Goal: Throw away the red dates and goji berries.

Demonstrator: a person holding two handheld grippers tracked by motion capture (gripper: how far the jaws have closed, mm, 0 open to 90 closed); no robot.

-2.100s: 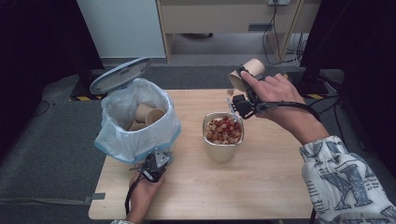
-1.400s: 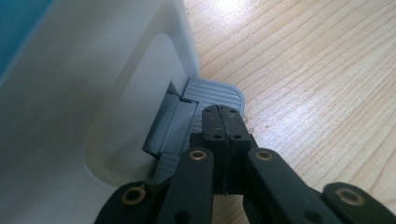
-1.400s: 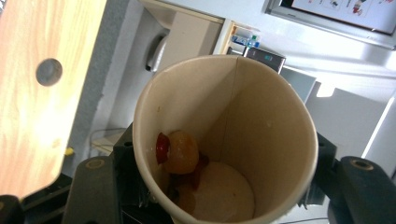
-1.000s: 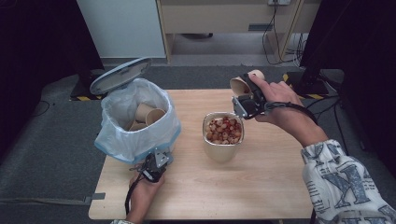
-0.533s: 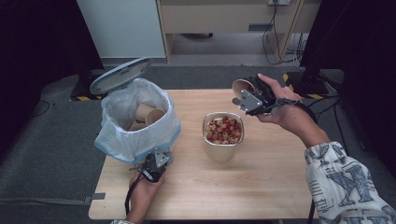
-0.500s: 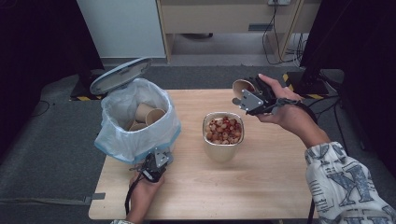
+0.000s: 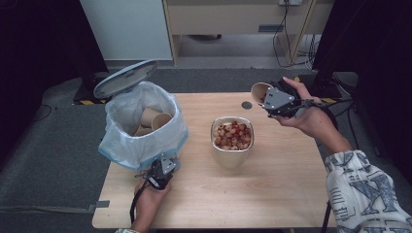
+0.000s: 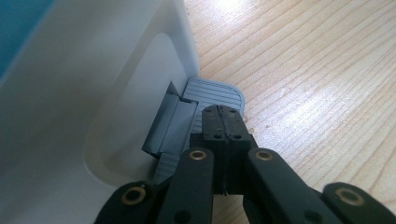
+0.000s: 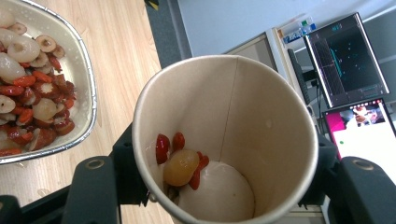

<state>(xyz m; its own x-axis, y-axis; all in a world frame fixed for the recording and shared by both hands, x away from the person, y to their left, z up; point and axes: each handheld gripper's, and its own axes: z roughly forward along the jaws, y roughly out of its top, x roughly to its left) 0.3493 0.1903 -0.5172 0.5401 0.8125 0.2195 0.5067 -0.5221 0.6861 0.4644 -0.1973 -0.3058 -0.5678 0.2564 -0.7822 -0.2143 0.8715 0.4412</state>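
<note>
Right gripper is clamped on a paper cup near the desk's far right edge, tilted with bits stuck inside; left gripper, clenched empty, presses the bin pedal — the leftovers could spill onto the desk before reaching the bin

Tongs gripped a tan paper cup, mouth toward camera, a few red and pale fruit pieces stuck inside near its bottom. Foil tray of same mix sat on wooden surface, beside cup.
</note>
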